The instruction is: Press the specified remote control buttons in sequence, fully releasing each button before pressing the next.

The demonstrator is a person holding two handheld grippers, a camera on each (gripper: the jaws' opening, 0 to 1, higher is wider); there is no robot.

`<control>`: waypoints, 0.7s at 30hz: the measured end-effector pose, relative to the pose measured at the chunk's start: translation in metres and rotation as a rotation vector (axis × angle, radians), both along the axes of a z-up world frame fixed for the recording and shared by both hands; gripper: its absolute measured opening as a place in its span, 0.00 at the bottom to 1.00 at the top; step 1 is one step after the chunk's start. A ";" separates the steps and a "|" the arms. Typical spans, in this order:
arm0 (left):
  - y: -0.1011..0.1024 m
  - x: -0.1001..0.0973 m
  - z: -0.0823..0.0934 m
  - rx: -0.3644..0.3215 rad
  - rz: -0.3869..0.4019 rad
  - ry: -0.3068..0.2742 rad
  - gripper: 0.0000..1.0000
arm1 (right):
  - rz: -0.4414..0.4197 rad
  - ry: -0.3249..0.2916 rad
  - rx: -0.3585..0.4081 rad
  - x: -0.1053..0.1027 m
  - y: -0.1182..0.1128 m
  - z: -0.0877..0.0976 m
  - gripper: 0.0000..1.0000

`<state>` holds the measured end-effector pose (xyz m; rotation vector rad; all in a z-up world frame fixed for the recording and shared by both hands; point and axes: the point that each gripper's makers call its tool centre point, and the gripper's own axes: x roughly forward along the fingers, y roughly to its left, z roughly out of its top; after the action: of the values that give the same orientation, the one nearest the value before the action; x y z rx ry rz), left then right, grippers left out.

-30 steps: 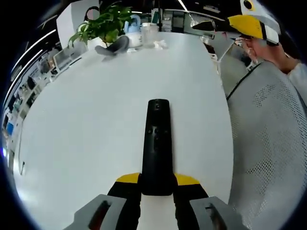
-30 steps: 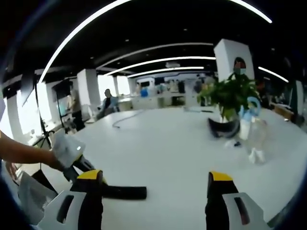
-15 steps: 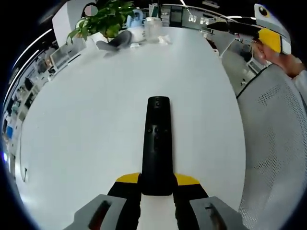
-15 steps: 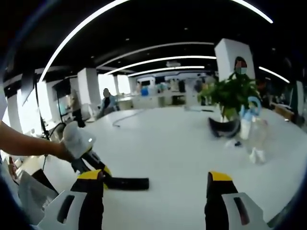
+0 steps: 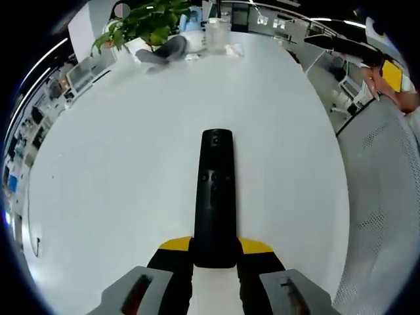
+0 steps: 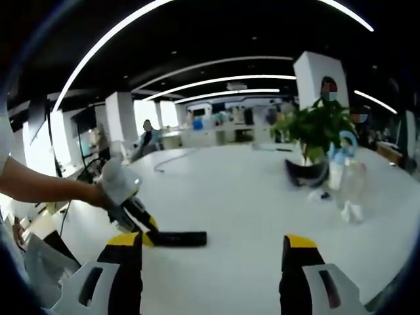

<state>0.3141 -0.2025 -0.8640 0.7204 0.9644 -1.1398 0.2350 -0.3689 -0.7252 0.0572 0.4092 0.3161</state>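
White table [image 5: 118, 164], office behind: we hold the remote [image 5: 215, 197] in the left claw [image 5: 215, 252], long axis straight ahead; the right claw [image 6: 213, 252], wide and empty, faces it broadside.

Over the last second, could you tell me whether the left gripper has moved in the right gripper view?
Yes. The left gripper, clamping the remote, has shifted rightward toward the potted plant.
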 end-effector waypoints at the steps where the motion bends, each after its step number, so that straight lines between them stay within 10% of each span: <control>1: 0.000 0.002 0.000 -0.001 0.002 0.000 0.25 | 0.001 0.000 -0.001 0.000 0.000 0.000 0.87; 21: 0.006 0.042 -0.001 0.074 -0.085 0.013 0.25 | 0.001 0.020 -0.011 -0.001 0.000 -0.005 0.85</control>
<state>0.3561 -0.1965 -0.8653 0.8212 0.9986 -1.1892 0.2342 -0.3692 -0.7300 0.0492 0.4307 0.3140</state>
